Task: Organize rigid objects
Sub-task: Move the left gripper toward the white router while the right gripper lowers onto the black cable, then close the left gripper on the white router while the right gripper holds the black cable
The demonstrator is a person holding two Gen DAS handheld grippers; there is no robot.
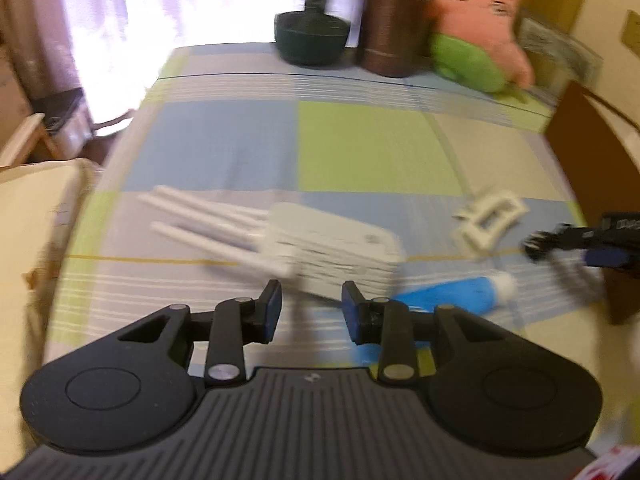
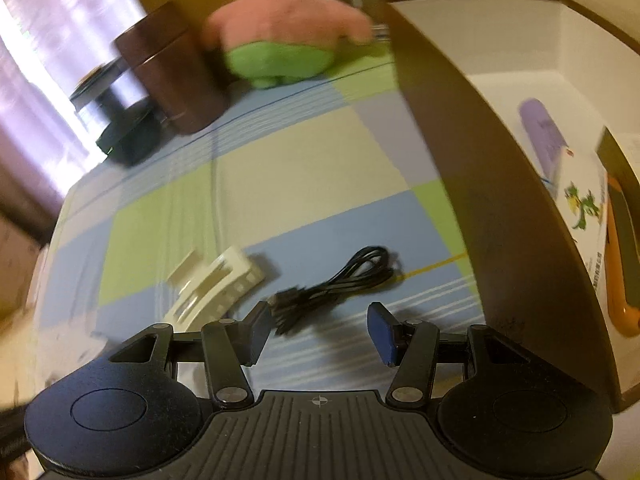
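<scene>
Left tongs (image 1: 311, 304) hang narrowly apart, empty, over the white router (image 1: 320, 248) on the checked worktop (image 1: 360, 148). Right tongs (image 2: 318, 330) gape, empty, above the black cable (image 2: 340, 284), hair clip (image 2: 216, 284) beside it.

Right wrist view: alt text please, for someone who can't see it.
The right gripper, jaws apart and empty, hangs over a coiled black cable on a checked tablecloth. A cream hair clip lies left of the cable; an open brown box stands at right.
</scene>
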